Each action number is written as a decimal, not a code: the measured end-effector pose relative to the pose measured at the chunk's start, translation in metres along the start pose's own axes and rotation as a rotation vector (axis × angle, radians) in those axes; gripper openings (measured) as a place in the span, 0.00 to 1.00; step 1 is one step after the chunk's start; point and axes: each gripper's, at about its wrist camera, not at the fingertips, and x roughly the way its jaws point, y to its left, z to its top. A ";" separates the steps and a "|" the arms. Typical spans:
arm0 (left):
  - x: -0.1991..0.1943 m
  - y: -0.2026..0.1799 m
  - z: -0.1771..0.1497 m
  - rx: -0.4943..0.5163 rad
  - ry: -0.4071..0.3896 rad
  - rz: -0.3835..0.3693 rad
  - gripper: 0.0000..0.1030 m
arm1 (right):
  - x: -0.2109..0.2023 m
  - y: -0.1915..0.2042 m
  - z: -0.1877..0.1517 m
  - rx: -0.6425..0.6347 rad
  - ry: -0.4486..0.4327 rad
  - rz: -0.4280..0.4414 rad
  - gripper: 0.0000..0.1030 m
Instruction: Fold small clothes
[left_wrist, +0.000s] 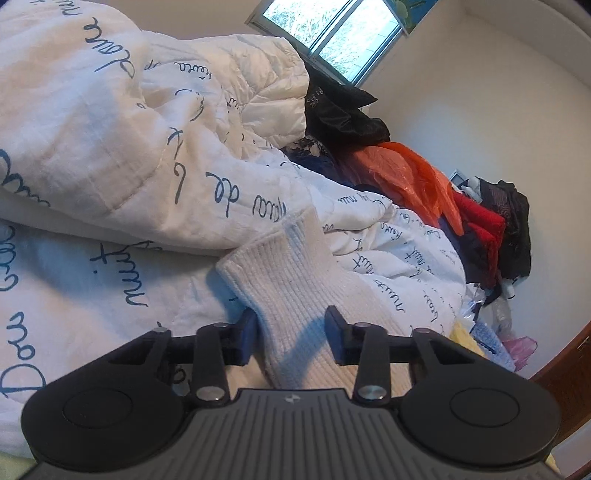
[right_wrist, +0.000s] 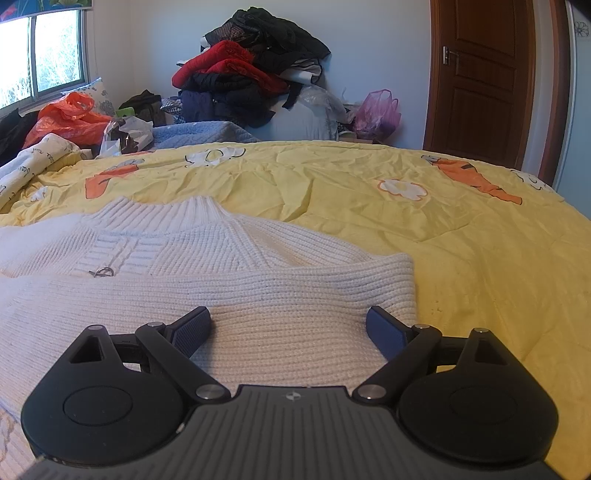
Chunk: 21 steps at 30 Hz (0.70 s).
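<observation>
1. Left gripper (left_wrist: 291, 334): clenched on a cream rib-knit sleeve (left_wrist: 295, 273) of the sweater. The cuff end sticks out ahead of the pads, resting against a white quilted duvet with blue handwriting print (left_wrist: 122, 147). No earlier picture here, so only the present grip is noted.
2. Right gripper (right_wrist: 288, 328): released, jaws spread wide and hovering just over the cream cable-knit sweater (right_wrist: 207, 251). The pads straddle a folded band of knit; neither pad visibly presses it.
3. Sweater location: flat on the yellow bedsheet with carrot and flower print (right_wrist: 461, 236), directly ahead of and below the right gripper, collar on the far side.
4. Risk: the left pads appear to bite only part of the sleeve width. A quick pull could let the loose knit slide out, or stretch the ribbing.
5. Risk: the sleeve lies against the duvet. Dragging it across could snag or tow the duvet edge.
6. Risk: with the right gripper not pinning the body, pulling the sleeve over may shift the whole sweater and skew the fold.
7. Hidden: the sleeve's join to the body is cut off behind the left gripper housing. The sweater's hem and its left side run out of frame. Whether the left grip takes one layer or two cannot be told.
</observation>
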 end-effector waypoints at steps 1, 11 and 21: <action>-0.001 0.001 0.001 0.003 -0.002 0.014 0.14 | 0.000 0.000 0.000 -0.001 0.000 -0.001 0.89; -0.050 -0.075 -0.009 0.177 -0.076 -0.070 0.07 | 0.001 0.001 0.000 -0.006 -0.001 -0.006 0.89; -0.107 -0.248 -0.158 0.402 0.085 -0.498 0.07 | 0.000 0.002 -0.001 -0.005 -0.003 -0.009 0.89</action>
